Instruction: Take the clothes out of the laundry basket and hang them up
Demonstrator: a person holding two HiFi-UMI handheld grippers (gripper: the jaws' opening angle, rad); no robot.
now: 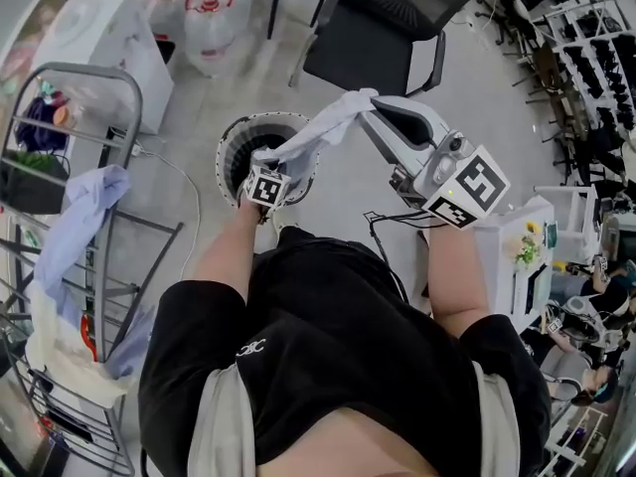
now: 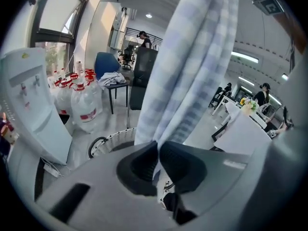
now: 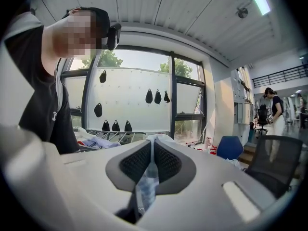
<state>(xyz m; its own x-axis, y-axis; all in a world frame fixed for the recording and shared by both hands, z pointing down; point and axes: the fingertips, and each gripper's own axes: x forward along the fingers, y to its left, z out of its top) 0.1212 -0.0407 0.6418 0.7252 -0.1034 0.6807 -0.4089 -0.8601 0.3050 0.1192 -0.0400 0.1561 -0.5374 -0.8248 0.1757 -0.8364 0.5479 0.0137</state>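
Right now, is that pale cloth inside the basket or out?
Out: the cloth stretches between the left gripper and right gripper, above the basket.

The garment (image 1: pixel 320 132) between your two grippers is pale blue and white in a fine check. Your left gripper (image 2: pixel 158 154) and right gripper (image 3: pixel 151 160) are light grey with black pads, and each carries a white cube with black square markers. Just beyond your left gripper, the laundry basket (image 1: pixel 260 118) is white with a dark inside. Further left of it, a lavender-blue shirt (image 1: pixel 84 207) drapes a grey rack (image 1: pixel 79 68). Beyond your right gripper is a black chair (image 1: pixel 383 23).
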